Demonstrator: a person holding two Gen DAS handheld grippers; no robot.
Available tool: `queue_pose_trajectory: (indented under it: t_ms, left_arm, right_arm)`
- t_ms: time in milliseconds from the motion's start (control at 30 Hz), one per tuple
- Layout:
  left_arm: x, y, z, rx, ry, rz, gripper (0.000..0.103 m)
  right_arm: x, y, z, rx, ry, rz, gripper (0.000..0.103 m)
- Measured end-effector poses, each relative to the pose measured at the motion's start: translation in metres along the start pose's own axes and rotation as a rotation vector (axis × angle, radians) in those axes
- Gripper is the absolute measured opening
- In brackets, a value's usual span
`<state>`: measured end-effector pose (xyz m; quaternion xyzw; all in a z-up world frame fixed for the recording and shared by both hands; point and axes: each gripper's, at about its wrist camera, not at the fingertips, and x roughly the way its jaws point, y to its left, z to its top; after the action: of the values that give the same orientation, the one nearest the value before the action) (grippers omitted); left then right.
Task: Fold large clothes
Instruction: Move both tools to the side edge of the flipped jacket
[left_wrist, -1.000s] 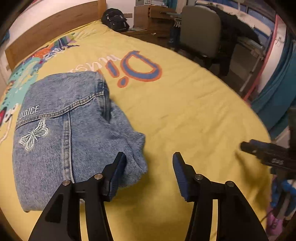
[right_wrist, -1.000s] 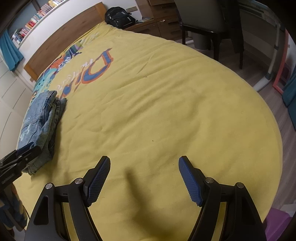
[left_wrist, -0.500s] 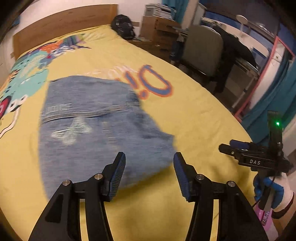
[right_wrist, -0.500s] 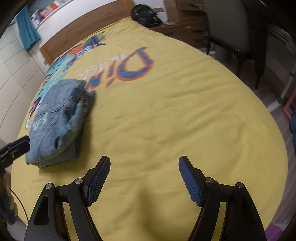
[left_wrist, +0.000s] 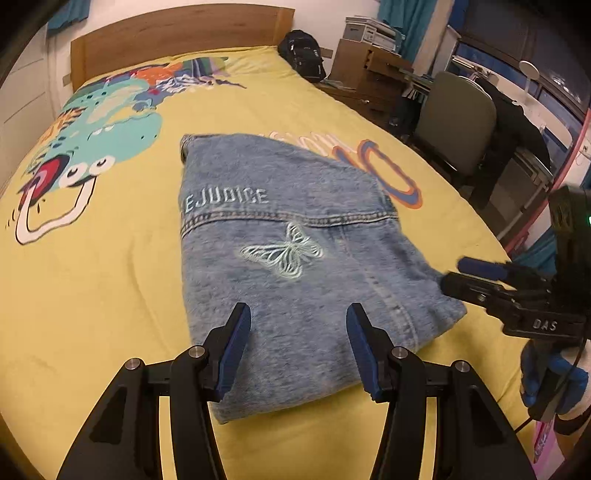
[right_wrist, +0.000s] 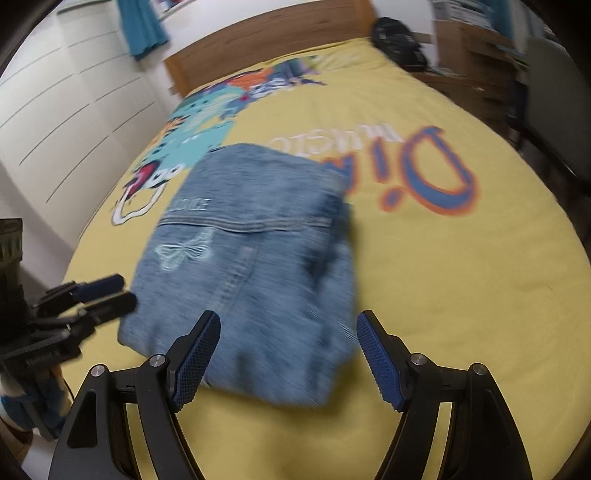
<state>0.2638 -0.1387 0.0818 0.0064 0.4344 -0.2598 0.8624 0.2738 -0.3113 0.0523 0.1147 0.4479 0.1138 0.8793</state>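
Although some small tidying may be left, the folding looks nearly finished: the denim jacket lies as a compact rectangle on the yellow bed cover, with the butterfly embroidery facing up. Its right side looks thicker and less even, with layers showing at the near right corner, so I judge that a last smoothing there could be needed.

The left hand-held gripper hangs above the near edge of the jacket, released, with nothing between its pads. The right hand-held gripper is also released and holds nothing; it hangs over the near right part of the jacket.

Around the jacket the cover has much open room to the right and toward the headboard. A chair and a backpack stand beyond the far right side of the bed, well apart from the jacket.
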Motion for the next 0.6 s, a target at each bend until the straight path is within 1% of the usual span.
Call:
queue_pose_trajectory:
  t_ms: [100,200,300,400,500,600]
  left_arm:
    - [0.004,0.006,-0.006,-0.006,0.016,-0.004,0.048]
    - [0.01,0.01,-0.009,-0.01,0.024,-0.005,0.048]
    - [0.012,0.011,-0.011,-0.013,0.027,-0.011,0.048]
    - [0.014,0.013,-0.012,-0.013,0.033,-0.02,0.048]
    - [0.013,0.012,-0.012,-0.008,0.035,-0.025,0.048]
    - [0.007,0.018,-0.009,-0.034,0.023,-0.046,0.048]
  right_arm:
    - [0.017,0.015,0.012,-0.02,0.007,0.02,0.077]
    - [0.039,0.019,0.022,-0.016,0.026,0.028,0.077]
    - [0.06,0.013,0.025,0.008,0.06,0.028,0.077]
    - [0.078,-0.003,0.019,0.044,0.105,0.009,0.077]
    - [0.078,-0.013,0.014,0.073,0.112,0.019,0.076]
    - [0.064,-0.014,0.016,0.067,0.092,0.027,0.076]
